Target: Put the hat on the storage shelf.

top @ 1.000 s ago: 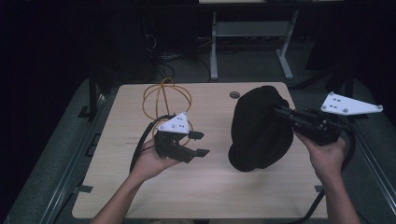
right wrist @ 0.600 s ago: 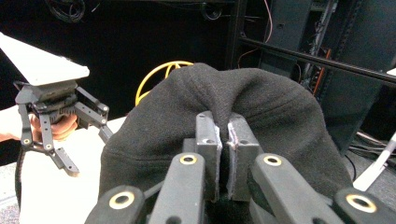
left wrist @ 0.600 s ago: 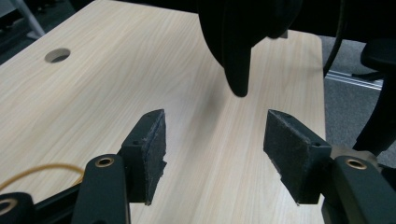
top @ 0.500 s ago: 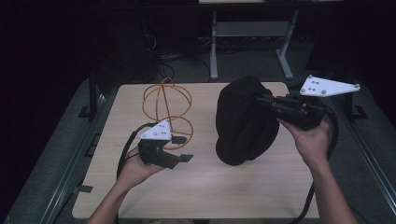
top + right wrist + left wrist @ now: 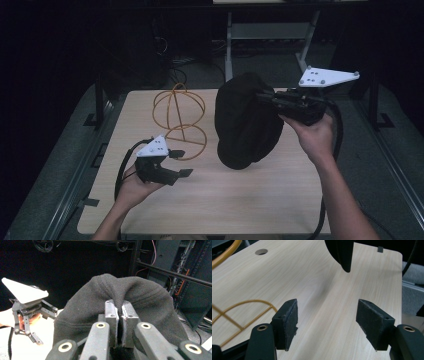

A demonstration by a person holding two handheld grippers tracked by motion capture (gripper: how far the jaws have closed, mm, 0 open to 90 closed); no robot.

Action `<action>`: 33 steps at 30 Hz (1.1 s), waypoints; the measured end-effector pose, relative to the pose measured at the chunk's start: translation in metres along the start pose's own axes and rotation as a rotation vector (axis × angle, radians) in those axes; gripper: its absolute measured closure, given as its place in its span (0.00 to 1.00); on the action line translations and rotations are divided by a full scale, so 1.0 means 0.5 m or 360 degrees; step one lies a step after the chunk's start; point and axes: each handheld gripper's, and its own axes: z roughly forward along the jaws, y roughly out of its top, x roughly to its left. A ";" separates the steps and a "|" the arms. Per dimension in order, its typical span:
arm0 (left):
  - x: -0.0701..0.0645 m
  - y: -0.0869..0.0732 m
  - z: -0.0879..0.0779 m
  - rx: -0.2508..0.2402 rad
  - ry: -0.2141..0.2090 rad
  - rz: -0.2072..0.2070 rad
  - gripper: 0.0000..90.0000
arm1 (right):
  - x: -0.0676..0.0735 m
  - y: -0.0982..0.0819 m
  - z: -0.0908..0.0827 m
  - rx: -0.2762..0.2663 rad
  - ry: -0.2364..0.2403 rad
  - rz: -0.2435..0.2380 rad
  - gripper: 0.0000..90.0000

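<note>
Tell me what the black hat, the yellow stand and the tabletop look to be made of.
Black hat: soft fleece-like knit, matte and fuzzy, bunching where pinched.
Yellow stand: thin bent wire, probably coated metal, smooth.
Tabletop: pale wood-grain, likely laminate, with a slight sheen.

The black hat (image 5: 342,252) is cut off by the top edge ahead of the left gripper (image 5: 327,323); the yellow wire stand (image 5: 239,315) leaves frame beside its left jaw.

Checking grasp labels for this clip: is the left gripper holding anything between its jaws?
No. In the left gripper view the left gripper has its jaws spread wide, with bare wooden table between them.
</note>
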 end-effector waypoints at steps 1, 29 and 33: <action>0.002 -0.005 -0.002 0.0006 0.0012 -0.0005 0.37 | 0.000 0.004 0.004 0.0001 0.0004 -0.0002 0.95; 0.009 -0.091 0.013 0.0007 0.0038 -0.0058 0.32 | 0.007 0.109 0.138 0.0046 0.0116 -0.0074 0.95; 0.012 -0.095 0.013 0.0010 0.0044 -0.0053 0.31 | 0.006 0.121 0.166 0.0056 0.0138 -0.0073 0.95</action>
